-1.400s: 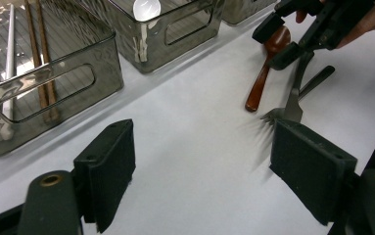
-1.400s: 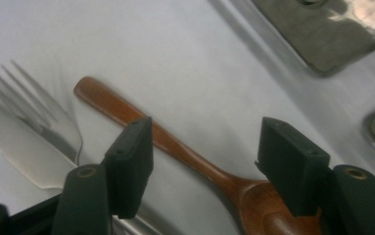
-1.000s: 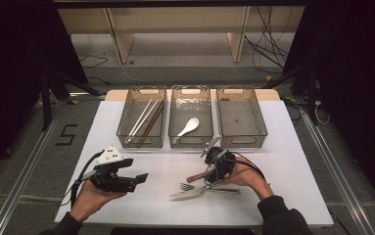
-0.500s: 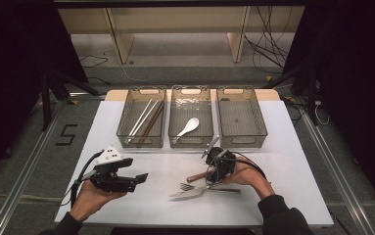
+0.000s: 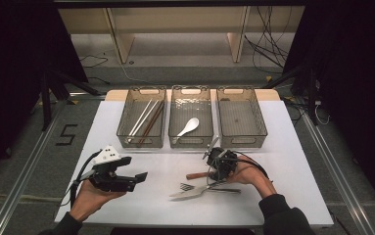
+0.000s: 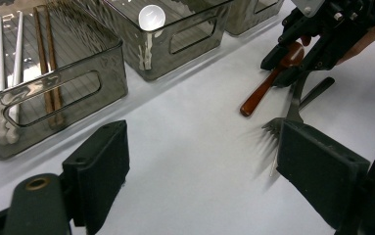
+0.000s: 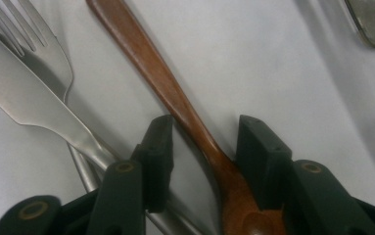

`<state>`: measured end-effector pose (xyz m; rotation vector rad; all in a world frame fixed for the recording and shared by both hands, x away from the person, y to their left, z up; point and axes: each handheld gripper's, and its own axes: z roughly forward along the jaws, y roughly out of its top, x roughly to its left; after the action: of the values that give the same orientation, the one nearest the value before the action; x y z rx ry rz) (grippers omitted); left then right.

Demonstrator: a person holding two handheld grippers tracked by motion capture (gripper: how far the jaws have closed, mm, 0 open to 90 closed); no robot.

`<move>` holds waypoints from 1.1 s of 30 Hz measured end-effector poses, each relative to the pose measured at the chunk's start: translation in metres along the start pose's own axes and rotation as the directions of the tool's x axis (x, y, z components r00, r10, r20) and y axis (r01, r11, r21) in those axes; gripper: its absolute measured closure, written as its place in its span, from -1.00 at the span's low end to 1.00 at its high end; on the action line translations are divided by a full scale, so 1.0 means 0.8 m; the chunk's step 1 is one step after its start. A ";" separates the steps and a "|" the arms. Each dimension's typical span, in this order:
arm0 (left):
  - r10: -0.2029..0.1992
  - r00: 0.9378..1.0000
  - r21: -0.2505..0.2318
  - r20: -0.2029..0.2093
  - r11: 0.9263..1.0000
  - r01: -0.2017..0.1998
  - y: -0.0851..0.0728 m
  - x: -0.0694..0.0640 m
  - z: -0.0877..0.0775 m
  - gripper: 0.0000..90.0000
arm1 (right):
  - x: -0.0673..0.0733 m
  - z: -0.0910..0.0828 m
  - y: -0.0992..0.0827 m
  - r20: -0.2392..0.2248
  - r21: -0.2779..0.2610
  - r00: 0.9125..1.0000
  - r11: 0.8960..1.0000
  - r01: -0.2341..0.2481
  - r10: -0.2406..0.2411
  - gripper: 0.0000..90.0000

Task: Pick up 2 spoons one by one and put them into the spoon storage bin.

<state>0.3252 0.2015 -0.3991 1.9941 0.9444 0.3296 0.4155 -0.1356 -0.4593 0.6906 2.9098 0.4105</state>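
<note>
A brown wooden spoon (image 5: 195, 175) (image 7: 146, 58) lies on the white table (image 5: 283, 147) beside a metal fork (image 5: 187, 186) (image 7: 43, 44) and a knife (image 5: 185, 194) (image 7: 23, 98). My right gripper (image 5: 214, 175) (image 7: 204, 142) points down at the spoon's neck. Its jaws have just been closing and straddle the neck, with a gap still showing on one side. My left gripper (image 5: 138, 177) (image 6: 199, 171) hovers over the front left of the table. Its jaws have just been opening and nothing is between them.
Three clear bins stand in a row at the back. The left bin (image 5: 141, 89) holds chopsticks (image 5: 146, 117). A white spoon (image 5: 190, 126) lies in the middle bin (image 5: 190, 89). The right bin (image 5: 241, 89) looks bare inside.
</note>
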 end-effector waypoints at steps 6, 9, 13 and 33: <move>-0.001 1.000 -0.001 -0.001 1.000 0.001 0.000 0.000 0.000 -0.58 | 0.000 -0.001 -0.001 -0.006 0.005 1.000 1.000 0.014 -0.014 0.52; -0.001 1.000 -0.001 -0.001 1.000 0.001 0.000 0.000 0.000 -0.58 | 0.000 -0.001 -0.001 -0.005 0.003 1.000 1.000 0.028 -0.028 0.60; -0.001 1.000 -0.001 -0.001 1.000 0.001 0.000 0.000 0.000 -0.57 | 0.000 -0.001 0.000 0.022 0.000 0.999 0.999 0.045 -0.045 0.71; -0.013 1.000 -0.030 0.004 0.999 0.013 0.000 0.002 -0.003 -0.57 | 0.009 -0.024 0.009 0.100 -0.097 0.994 0.993 0.061 -0.051 0.88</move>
<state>0.3251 0.2043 -0.3980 1.9596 0.9445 0.3315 0.4086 -0.1307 -0.4391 0.5956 2.7885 0.4982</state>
